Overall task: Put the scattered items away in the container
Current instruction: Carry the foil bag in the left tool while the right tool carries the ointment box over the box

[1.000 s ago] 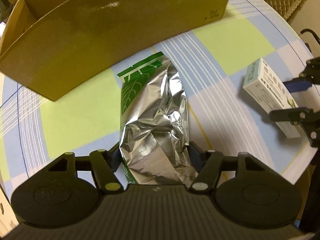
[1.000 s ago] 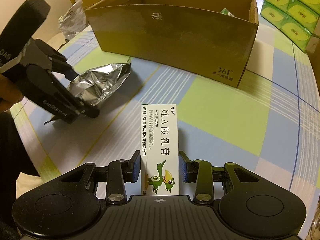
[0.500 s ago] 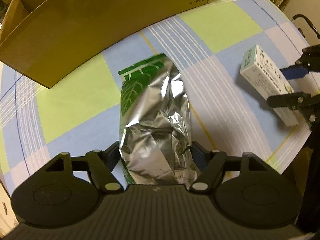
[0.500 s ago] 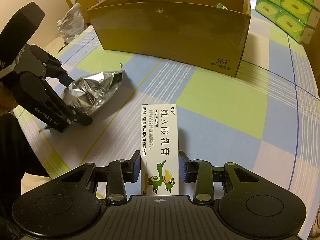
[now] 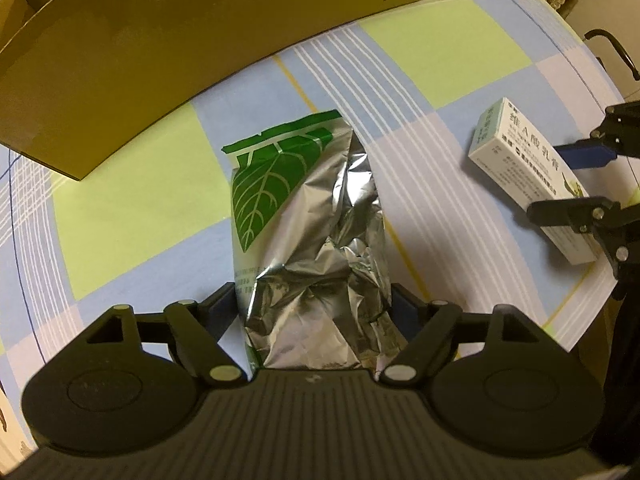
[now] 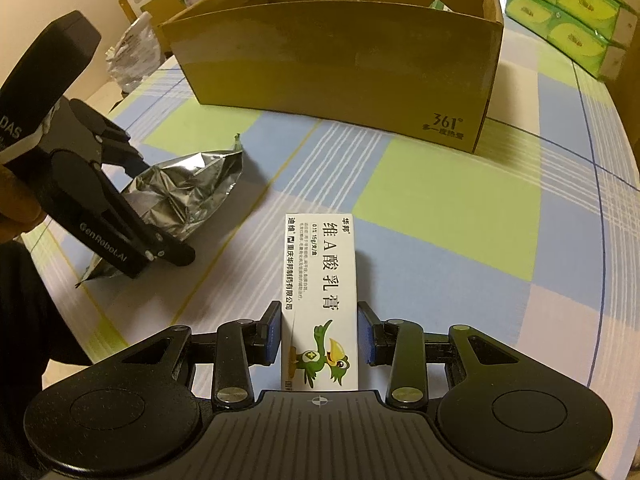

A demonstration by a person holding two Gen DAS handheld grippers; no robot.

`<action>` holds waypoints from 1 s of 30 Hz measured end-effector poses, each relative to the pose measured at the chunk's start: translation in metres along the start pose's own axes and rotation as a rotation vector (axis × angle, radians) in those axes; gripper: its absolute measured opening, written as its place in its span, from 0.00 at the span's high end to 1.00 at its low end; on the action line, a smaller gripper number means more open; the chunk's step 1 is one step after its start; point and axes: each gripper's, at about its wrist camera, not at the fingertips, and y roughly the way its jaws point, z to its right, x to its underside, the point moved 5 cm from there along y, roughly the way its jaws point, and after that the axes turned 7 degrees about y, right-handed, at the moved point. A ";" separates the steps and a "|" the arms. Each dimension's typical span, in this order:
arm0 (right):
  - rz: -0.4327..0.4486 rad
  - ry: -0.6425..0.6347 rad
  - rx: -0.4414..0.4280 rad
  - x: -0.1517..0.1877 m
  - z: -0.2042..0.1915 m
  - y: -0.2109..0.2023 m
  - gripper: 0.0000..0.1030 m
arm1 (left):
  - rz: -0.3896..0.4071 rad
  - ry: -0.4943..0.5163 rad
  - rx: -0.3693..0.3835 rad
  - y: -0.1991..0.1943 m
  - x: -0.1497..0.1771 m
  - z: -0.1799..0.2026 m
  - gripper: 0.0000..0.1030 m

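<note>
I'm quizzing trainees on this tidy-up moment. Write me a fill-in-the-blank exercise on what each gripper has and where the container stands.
1. The left gripper has a crumpled ____ pouch between its fingers.
2. The right gripper brackets a white ____ showing a cartoon bird.
3. The container is an open ____ box printed "361°".

Missing words: foil; carton; cardboard

We see a crumpled silver foil pouch (image 5: 312,240) (green leaf print at its far end) lying flat in front of the open cardboard box (image 6: 340,56). A white ointment carton (image 6: 320,300) lies lengthwise nearer us, well short of the box.
</note>
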 end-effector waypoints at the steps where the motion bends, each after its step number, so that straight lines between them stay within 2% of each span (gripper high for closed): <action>1: -0.003 0.002 0.000 0.000 0.000 0.001 0.60 | 0.003 0.001 0.005 -0.001 0.000 0.000 0.28; 5: -0.005 -0.004 -0.001 -0.001 -0.003 0.004 0.60 | 0.031 0.024 0.012 -0.006 0.002 0.001 0.38; 8: -0.009 -0.009 -0.003 0.000 -0.005 0.007 0.60 | 0.044 0.026 0.022 -0.009 0.005 -0.001 0.41; 15: -0.025 -0.032 -0.007 -0.002 -0.007 0.015 0.60 | 0.054 0.013 0.045 -0.013 0.009 -0.002 0.41; 20: -0.036 -0.051 0.003 -0.003 -0.010 0.021 0.60 | 0.053 0.000 0.044 -0.013 0.009 -0.002 0.35; 21: -0.033 -0.058 -0.001 -0.003 -0.011 0.022 0.56 | 0.052 0.003 0.040 -0.014 0.009 -0.002 0.35; 22: -0.034 -0.061 0.006 -0.003 -0.012 0.023 0.44 | 0.052 0.005 0.037 -0.014 0.009 -0.001 0.35; 23: -0.036 -0.067 0.007 -0.003 -0.014 0.025 0.36 | 0.052 0.007 0.035 -0.014 0.010 -0.001 0.34; 27: -0.036 -0.095 0.023 -0.005 -0.020 0.028 0.36 | 0.056 0.013 0.030 -0.014 0.010 -0.001 0.34; 30: -0.040 -0.101 0.041 -0.006 -0.021 0.030 0.36 | 0.065 0.016 0.028 -0.015 0.011 -0.002 0.38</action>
